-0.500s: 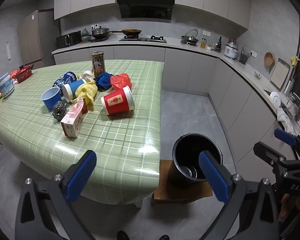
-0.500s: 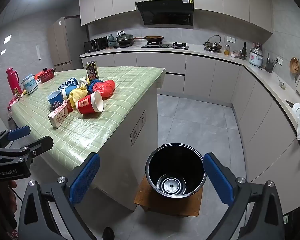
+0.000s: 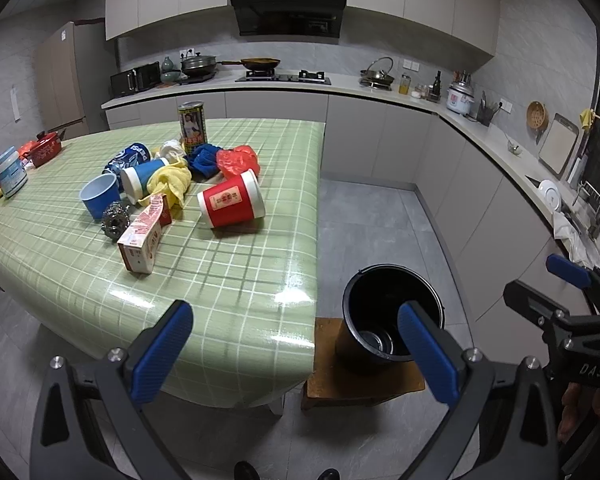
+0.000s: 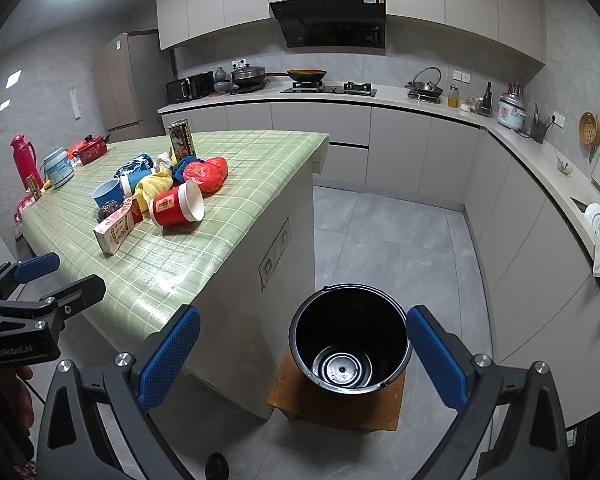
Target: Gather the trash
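A pile of trash lies on the green checked table (image 3: 228, 292): a red paper cup (image 3: 232, 204) on its side, a carton (image 3: 142, 236), a blue cup (image 3: 100, 196), a steel scourer (image 3: 115, 220), a yellow cloth (image 3: 170, 186), a red bag (image 3: 238, 160) and a tall can (image 3: 192, 128). A black bucket (image 4: 350, 344) stands empty on a low wooden stool (image 4: 340, 408) beside the table. My left gripper (image 3: 296, 320) hangs open above the table's near corner, nothing in it. My right gripper (image 4: 304, 320) is open over the bucket, holding nothing.
At the table's far left stand a white tub (image 3: 10, 172), a red pot (image 3: 44, 152) and a red flask (image 4: 24, 160). Grey cabinets and a counter (image 3: 480, 132) line the back and right walls. Grey tiled floor (image 4: 400, 240) lies between the table and the cabinets.
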The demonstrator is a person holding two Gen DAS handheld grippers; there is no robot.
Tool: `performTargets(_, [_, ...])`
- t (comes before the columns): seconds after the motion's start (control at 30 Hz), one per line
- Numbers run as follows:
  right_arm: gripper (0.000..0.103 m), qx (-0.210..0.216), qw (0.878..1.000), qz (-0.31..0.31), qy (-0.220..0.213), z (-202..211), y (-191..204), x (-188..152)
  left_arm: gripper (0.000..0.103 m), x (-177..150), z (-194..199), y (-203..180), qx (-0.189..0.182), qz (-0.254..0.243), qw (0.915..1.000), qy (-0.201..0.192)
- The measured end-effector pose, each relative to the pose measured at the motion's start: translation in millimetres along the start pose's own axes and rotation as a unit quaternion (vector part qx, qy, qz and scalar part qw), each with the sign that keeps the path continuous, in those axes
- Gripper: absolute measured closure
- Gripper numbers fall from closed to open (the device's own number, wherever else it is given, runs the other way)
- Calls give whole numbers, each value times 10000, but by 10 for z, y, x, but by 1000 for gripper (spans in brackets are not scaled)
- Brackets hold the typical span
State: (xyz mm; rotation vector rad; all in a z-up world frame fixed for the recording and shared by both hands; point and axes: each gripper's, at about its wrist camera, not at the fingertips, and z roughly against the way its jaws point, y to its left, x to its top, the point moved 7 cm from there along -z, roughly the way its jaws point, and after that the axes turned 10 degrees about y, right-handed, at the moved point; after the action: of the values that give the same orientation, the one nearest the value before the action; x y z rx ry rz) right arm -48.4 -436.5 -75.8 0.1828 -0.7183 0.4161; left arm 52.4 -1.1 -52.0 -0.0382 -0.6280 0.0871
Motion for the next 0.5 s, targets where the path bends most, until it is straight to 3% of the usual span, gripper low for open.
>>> performTargets(0.5, [0,4,10000,-2,26,-20,-9,1,0,-7,-14,-47,-2,-10,10000,-2])
